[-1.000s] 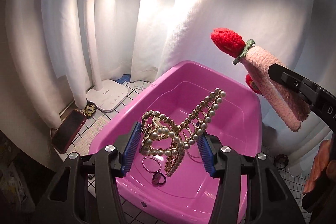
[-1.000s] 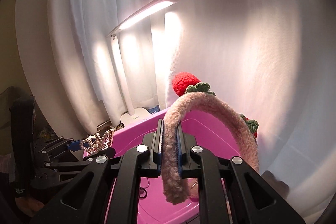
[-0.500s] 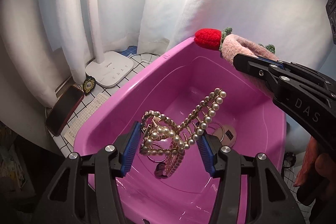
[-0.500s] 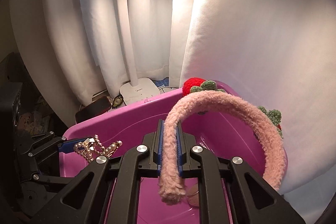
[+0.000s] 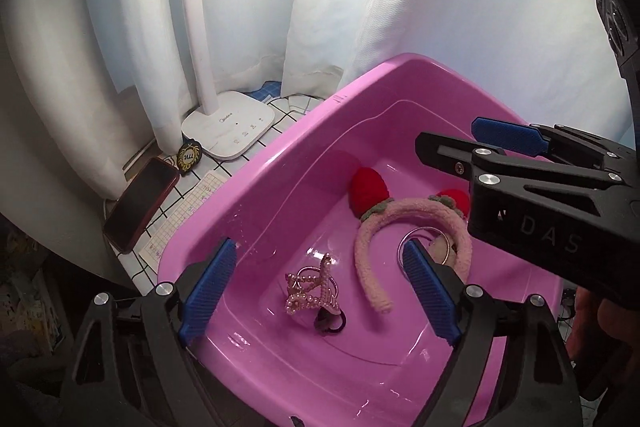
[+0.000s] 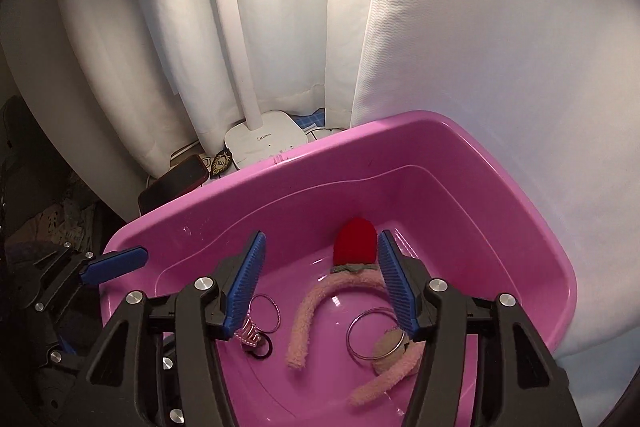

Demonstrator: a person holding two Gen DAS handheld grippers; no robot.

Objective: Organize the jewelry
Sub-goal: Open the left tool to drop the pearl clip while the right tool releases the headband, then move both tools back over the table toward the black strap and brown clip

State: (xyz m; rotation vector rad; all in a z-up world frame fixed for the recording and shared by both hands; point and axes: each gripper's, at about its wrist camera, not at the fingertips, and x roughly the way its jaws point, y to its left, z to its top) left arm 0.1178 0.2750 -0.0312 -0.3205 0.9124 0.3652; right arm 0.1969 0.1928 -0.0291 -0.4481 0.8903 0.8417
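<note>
Both pieces lie loose in the pink tub (image 5: 256,187), my jaws opening, empty
If I lower the left gripper (image 5: 320,291) or right gripper (image 6: 320,283), a finger may snag the pearl clip (image 5: 312,291) or headband (image 5: 400,223)

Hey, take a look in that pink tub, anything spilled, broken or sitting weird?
Nothing stands out. The pearl hair clip, the fuzzy strawberry headband, a metal ring and a dark hair tie all lie loose inside the pink tub. No visible spill or damage.

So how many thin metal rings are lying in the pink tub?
2: one metal ring beside the pearl hair clip, one metal ring inside the fuzzy headband's arc. Others may be hidden.
</note>
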